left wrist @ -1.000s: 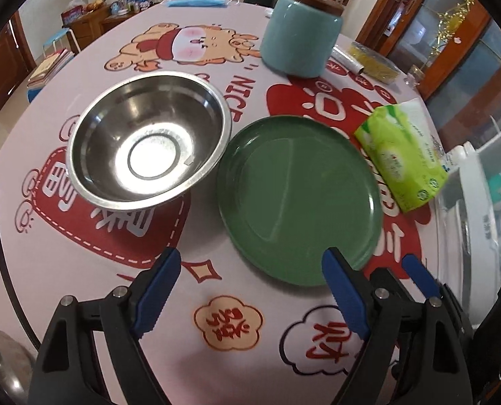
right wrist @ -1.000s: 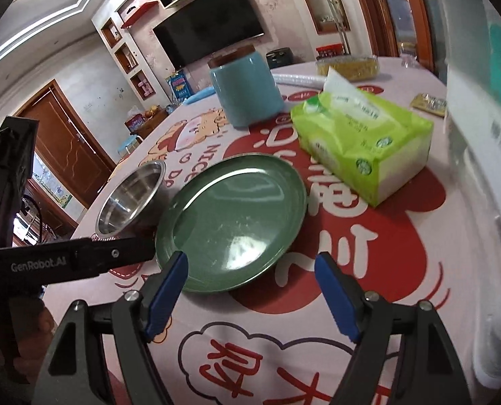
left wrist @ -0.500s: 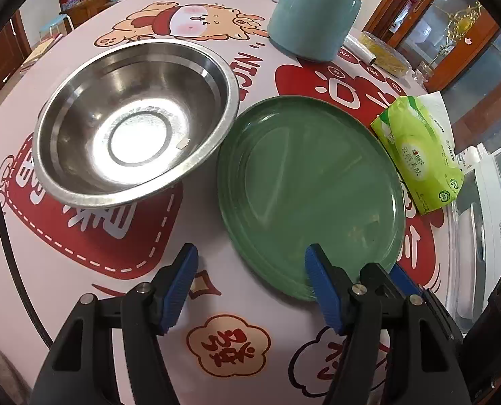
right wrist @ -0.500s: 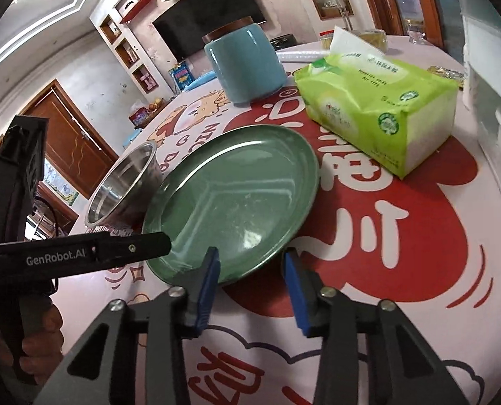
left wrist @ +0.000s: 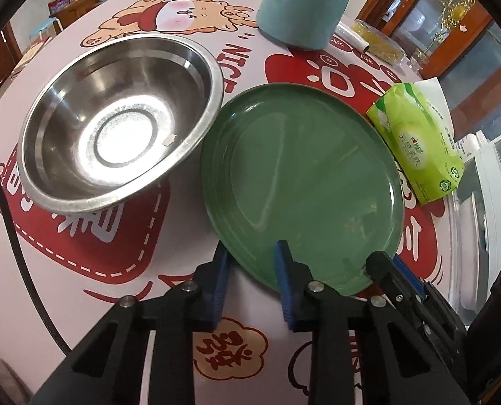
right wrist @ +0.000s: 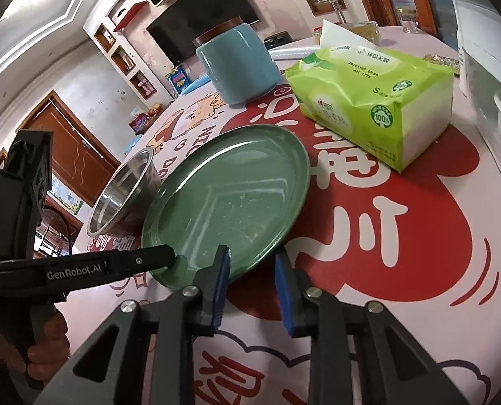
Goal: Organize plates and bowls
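Note:
A green plate (left wrist: pixel 301 175) lies flat on the printed tablecloth, and a steel bowl (left wrist: pixel 115 125) stands just left of it, rim to rim. My left gripper (left wrist: pixel 252 270) straddles the plate's near rim with its jaws closing: one blue pad is outside the edge, the other on the plate's inner face. In the right wrist view my right gripper (right wrist: pixel 250 266) straddles the near rim of the plate (right wrist: pixel 230 202) in the same way, jaws closing. The left gripper's finger (right wrist: pixel 162 258) rests on the rim beside it. The bowl (right wrist: pixel 122 195) sits behind.
A teal jar (left wrist: pixel 304 6) with a dark lid stands at the back. A green tissue pack (left wrist: pixel 416 145) lies right of the plate, close to it. White plastic boxes (left wrist: pixel 486 202) line the right edge. A person's hand (right wrist: pixel 44 347) holds the left gripper.
Both grippers were wide open in front of the plate. Both have since closed around its near rim. The left one also came down and closer to the plate.

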The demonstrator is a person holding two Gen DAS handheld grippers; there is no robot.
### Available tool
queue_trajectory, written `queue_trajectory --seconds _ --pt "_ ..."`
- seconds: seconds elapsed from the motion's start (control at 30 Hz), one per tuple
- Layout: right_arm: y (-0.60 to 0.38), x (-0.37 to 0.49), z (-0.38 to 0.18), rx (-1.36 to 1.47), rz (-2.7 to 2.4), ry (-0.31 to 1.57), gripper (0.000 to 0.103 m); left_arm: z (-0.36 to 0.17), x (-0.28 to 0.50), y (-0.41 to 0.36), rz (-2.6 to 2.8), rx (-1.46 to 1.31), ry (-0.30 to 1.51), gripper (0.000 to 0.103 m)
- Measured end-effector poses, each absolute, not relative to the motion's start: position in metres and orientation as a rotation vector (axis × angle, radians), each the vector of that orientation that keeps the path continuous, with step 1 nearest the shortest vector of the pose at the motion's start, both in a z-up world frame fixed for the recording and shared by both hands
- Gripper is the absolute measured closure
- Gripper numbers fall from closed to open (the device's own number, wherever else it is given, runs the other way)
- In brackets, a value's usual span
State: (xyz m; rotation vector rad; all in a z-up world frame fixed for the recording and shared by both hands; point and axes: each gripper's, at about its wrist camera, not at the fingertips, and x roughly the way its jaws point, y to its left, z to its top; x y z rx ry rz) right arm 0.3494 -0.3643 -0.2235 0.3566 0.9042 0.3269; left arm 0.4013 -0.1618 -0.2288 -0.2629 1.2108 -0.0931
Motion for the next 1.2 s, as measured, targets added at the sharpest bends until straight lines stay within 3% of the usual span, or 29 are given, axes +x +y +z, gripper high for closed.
queue_trajectory --seconds 0.43,0.47,0.5,0.9,1.13,1.2 --pt "-0.376 0.346 -0.217 0.336 0.351 0.908 0.086 -0.223 0.39 -0.168 -0.143 -0.237 1.231 0.079" --pt "-0.377 0.345 -0.216 0.33 0.353 0.909 0.089 -0.222 0.389 -0.168 -0.143 -0.233 1.231 0.079" --pt "-0.378 0.344 -0.215 0.322 0.357 0.904 0.103 -0.221 0.387 -0.169 -0.14 -0.225 1.233 0.079" --pt "-0.4 0.342 -0.212 0.389 0.295 0.93 0.101 -0.215 0.371 -0.172 -0.151 -0.212 1.278 0.079" --pt "-0.412 0.342 -0.219 0.428 0.256 0.963 0.09 -0.215 0.358 -0.179 -0.189 -0.15 1.306 0.079" --pt "-0.413 0.342 -0.221 0.428 0.252 0.968 0.082 -0.215 0.355 -0.181 -0.2 -0.113 1.314 0.079"
